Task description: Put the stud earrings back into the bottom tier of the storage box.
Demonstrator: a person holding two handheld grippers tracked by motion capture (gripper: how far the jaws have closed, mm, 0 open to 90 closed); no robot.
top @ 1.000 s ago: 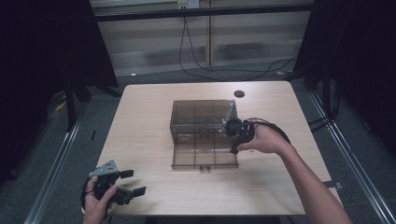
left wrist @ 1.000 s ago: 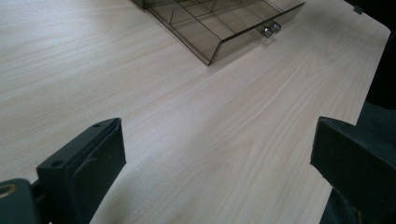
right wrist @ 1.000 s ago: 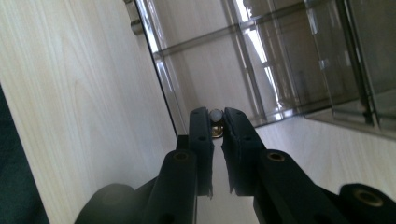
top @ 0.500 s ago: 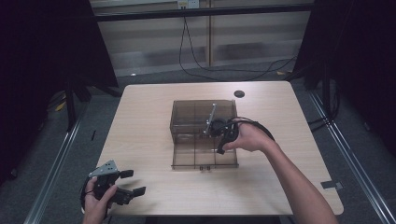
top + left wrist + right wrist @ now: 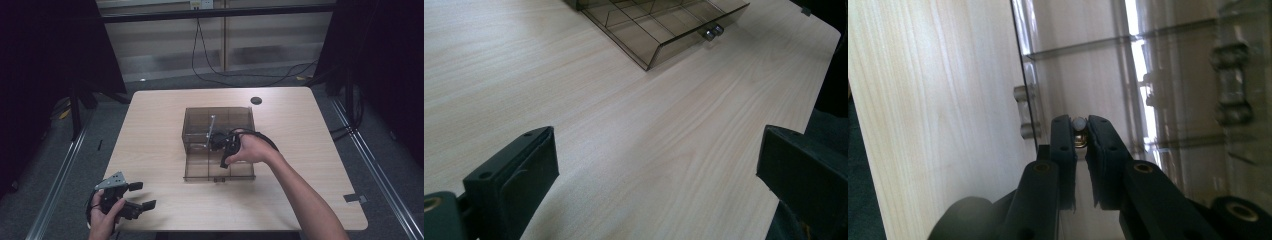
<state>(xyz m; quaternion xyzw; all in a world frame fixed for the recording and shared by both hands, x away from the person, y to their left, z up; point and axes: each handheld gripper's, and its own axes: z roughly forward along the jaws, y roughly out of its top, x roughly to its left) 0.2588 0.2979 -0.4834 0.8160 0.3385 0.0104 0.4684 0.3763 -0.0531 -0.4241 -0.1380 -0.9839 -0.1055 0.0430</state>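
Note:
A smoky clear cabinet (image 5: 218, 116) stands mid-table with its divided drawer (image 5: 199, 169) pulled out toward me. My right gripper (image 5: 223, 161) hangs over the drawer, pointing at its front wall. In the right gripper view the right gripper (image 5: 1078, 124) is shut on a small silver and brass metal piece (image 5: 1078, 132), close above the drawer wall (image 5: 1021, 60) and its handle (image 5: 1025, 112). My left gripper (image 5: 144, 195) is held open at the table's front left corner. The left gripper view has the left gripper (image 5: 656, 165) wide apart over bare wood, with the drawer (image 5: 659, 25) and its handle (image 5: 713, 33) far ahead.
A small black disc (image 5: 256, 100) lies on the table behind the cabinet. The wooden table (image 5: 150, 140) has bare room left and right of the cabinet. Cables (image 5: 215, 60) run over the floor beyond the far edge.
My right hand has moved left from the cabinet's right side to above the open drawer and turned its gripper toward the drawer front. The left gripper has stayed put.

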